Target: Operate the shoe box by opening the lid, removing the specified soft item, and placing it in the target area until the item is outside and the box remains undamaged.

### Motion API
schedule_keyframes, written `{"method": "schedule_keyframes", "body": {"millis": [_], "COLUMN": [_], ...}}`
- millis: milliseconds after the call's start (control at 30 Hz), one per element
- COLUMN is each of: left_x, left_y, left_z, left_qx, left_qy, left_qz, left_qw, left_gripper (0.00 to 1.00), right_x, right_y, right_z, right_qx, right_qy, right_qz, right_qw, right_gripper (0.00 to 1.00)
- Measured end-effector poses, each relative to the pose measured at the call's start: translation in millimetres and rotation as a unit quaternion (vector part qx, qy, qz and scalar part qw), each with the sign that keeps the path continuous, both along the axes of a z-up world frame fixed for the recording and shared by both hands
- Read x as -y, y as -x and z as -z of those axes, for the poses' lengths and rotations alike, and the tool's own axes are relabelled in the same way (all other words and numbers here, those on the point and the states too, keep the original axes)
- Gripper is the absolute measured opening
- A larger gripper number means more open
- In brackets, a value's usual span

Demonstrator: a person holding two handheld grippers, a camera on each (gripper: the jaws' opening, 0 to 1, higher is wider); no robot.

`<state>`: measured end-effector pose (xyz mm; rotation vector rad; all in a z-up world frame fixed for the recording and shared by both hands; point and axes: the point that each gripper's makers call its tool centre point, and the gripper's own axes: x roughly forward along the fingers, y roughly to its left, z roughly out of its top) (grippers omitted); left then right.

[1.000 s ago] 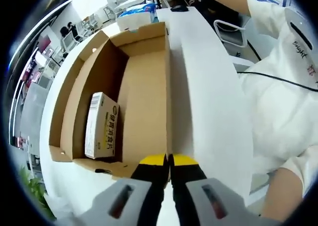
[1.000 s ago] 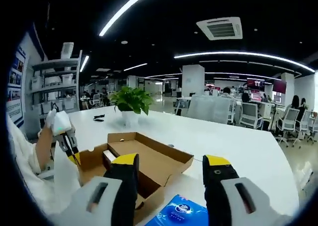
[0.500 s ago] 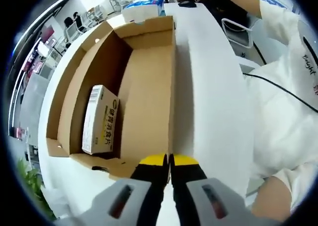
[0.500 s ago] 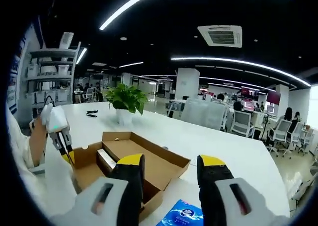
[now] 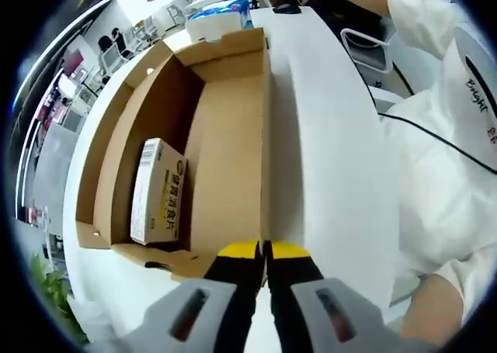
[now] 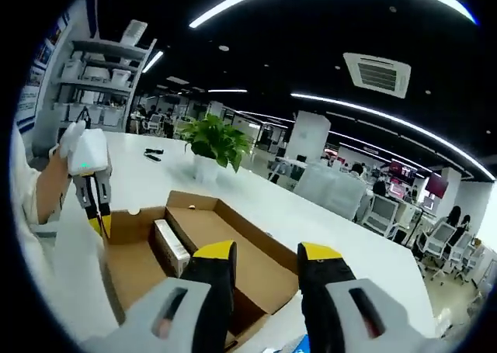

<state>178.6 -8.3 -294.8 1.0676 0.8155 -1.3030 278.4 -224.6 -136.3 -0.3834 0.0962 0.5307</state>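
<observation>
The lid [image 5: 326, 136] is being pinched open by the left gripper [image 5: 264, 252]. The small carton [image 5: 158, 192] is lying inside the box [image 5: 225, 159], not yet removed. The right gripper [image 6: 268, 254] is being held parted, empty.

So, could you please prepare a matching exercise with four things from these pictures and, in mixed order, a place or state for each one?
Things:
1. left gripper
2. right gripper
3. small carton
4. potted plant

Places or states:
A. lying inside the open shoe box
B. jaws shut on the lid edge
C. standing on the white table behind the box
D. jaws apart, holding nothing

Pairs: 1-B, 2-D, 3-A, 4-C
</observation>
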Motion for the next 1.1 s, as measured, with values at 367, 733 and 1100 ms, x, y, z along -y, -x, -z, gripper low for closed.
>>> {"method": "schedule_keyframes", "body": {"millis": [367, 733, 1100], "left_x": [-1, -1, 0], "left_y": [0.3, -0.1, 0.5], "left_z": [0.0, 0.9, 5.0], "left_qx": [0.004, 0.001, 0.001], "left_qy": [0.0, -0.004, -0.011], "left_qz": [0.008, 0.01, 0.013], "left_qw": [1.0, 0.9999, 0.9999], "left_gripper": [0.02, 0.02, 0.02], "right_x": [-38, -97, -124], "right_y": [0, -13, -9], "right_z": [19.6, 63.6, 60.0], "right_qx": [-0.017, -0.043, -0.007], "right_qy": [0.05, 0.087, 0.048], "right_qz": [-0.036, -0.099, -0.112], "right_qw": [0.9979, 0.9904, 0.9925], "right_gripper": [0.24, 0.26, 0.27]}}
